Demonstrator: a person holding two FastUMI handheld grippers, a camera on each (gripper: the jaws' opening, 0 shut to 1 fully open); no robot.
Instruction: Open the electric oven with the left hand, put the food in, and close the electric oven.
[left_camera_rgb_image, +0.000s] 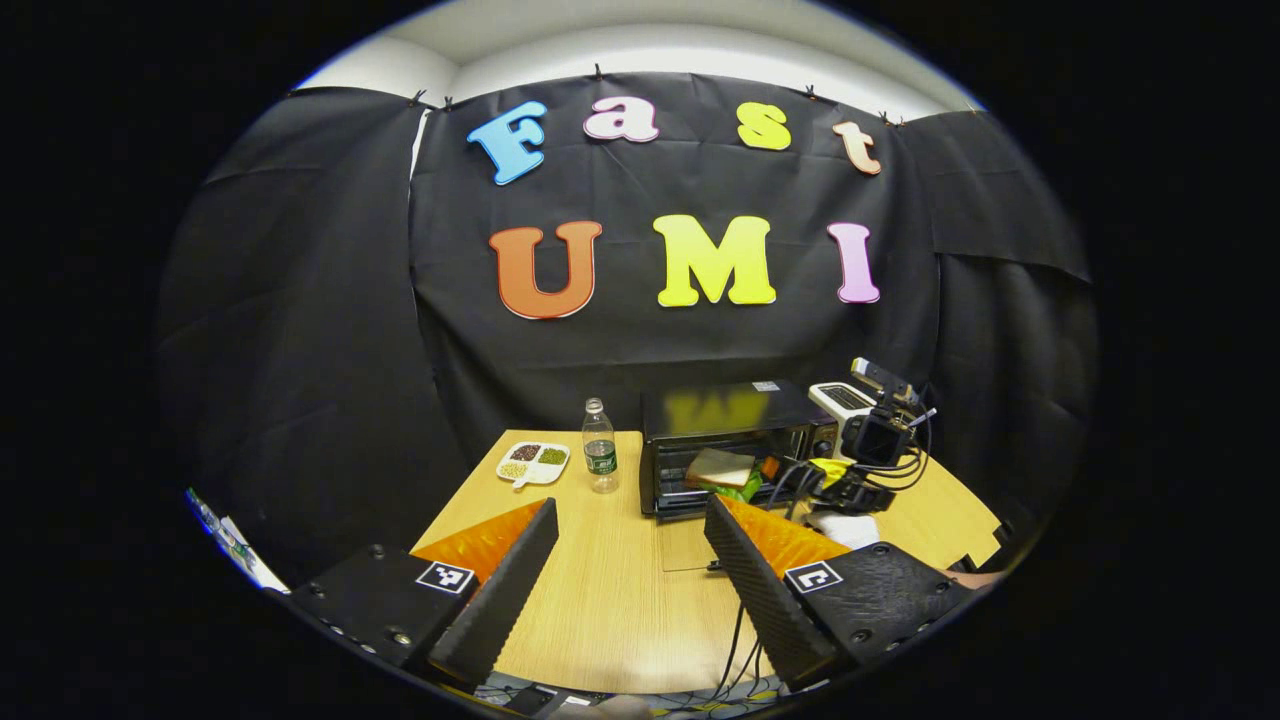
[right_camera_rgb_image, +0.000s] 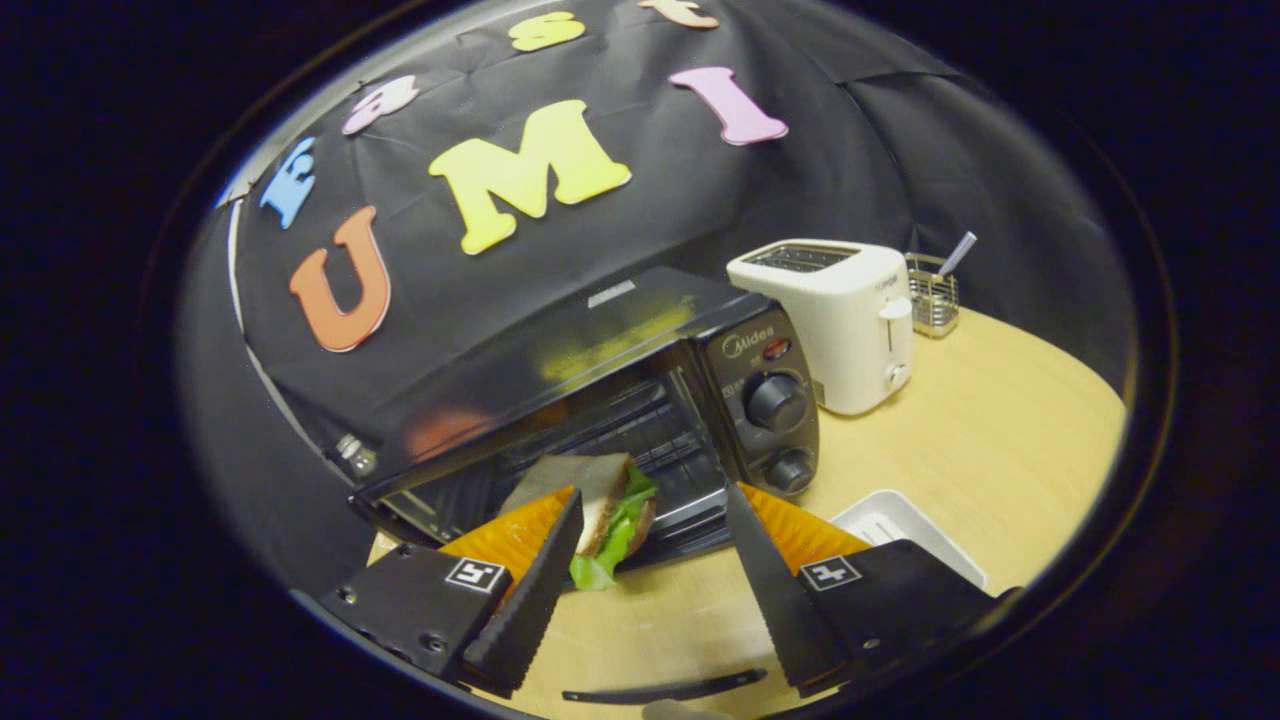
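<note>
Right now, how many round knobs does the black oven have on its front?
2. Both sit on the oven's right-hand control panel, one above the other: the upper knob and the lower knob. I see none elsewhere, though the open tongs hide some front.

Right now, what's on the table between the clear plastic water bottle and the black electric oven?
Nothing: in the left gripper view, only bare wooden table separates the water bottle from the black oven.

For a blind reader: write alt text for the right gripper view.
The open right gripper has a sandwich between its fingers, at the mouth of the open electric oven. A white toaster stands beside the oven on the wooden table.
</note>
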